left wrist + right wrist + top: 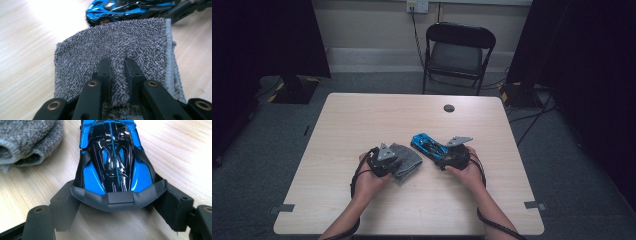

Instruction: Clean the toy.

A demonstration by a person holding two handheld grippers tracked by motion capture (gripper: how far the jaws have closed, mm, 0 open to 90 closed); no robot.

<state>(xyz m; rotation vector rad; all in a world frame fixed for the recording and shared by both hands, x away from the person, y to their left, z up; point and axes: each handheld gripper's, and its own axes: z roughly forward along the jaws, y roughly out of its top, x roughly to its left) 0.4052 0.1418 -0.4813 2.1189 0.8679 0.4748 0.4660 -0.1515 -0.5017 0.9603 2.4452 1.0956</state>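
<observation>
toy car (pixel 112 157) nose: cut off | cloth (pixel 112 57) near edge: hidden

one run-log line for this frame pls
left gripper: shut on grey cloth | right gripper: shut on blue toy car rear | both on table | cloth beside car

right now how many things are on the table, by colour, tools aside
grey: 1, the folded cloth, pinched in the left tool
blue and black: 1, the toy car, gripped at its rear by the right tool
total: 2

Dim high view with dark corners; gripper views bright, glare-washed.
</observation>
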